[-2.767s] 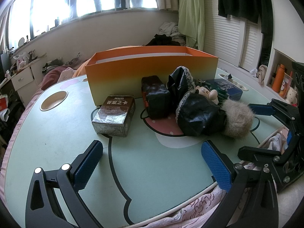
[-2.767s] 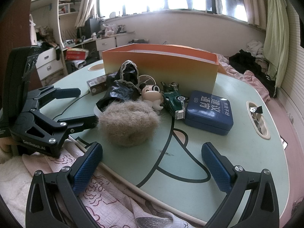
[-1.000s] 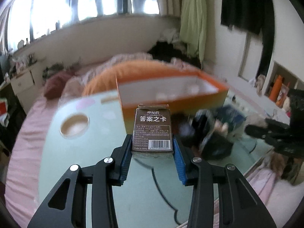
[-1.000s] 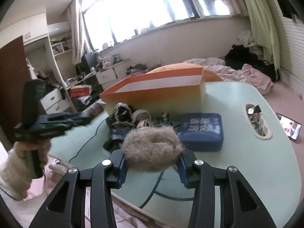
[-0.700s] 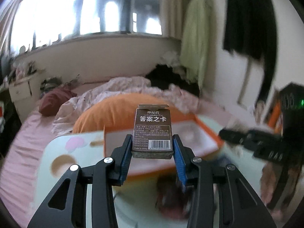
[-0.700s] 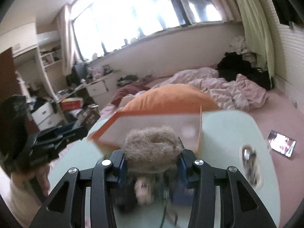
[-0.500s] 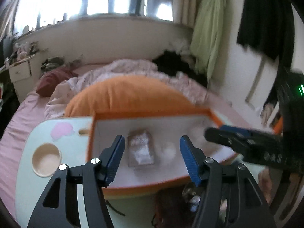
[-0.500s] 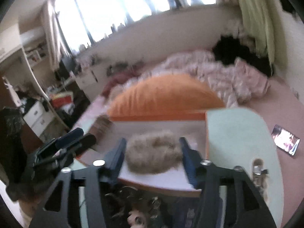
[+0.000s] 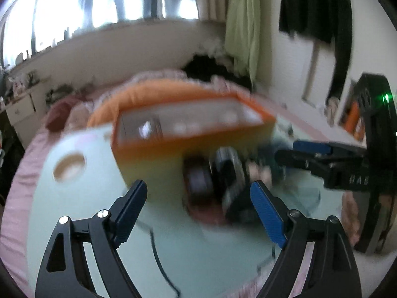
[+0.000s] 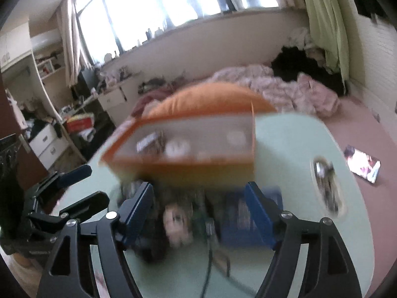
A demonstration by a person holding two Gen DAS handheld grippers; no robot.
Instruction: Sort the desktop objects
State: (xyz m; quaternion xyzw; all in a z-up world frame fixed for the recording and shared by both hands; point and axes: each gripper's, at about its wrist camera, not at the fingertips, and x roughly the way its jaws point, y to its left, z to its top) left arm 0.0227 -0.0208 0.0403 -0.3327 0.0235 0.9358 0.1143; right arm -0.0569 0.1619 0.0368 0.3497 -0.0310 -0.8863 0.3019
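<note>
Both loads just dropped into orange box (image 9: 193,134): card pack (image 9: 148,130) now at its left end, fur ball not made out thru blur. Left gripper (image 9: 198,211) & right gripper (image 10: 201,213) empty, jaws opening wide. Remaining clutter (image 10: 188,221) on table (image 9: 74,198) w/ blue tin (image 10: 238,216) next, probably.

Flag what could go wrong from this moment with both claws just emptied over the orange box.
1. The left claw and right claw, jaws opening and empty, sit close together, so they might collide.
2. The remaining clutter crowds against the orange box; reaching in may nudge the box.
3. The frames are blurred, so aim may be off.
</note>
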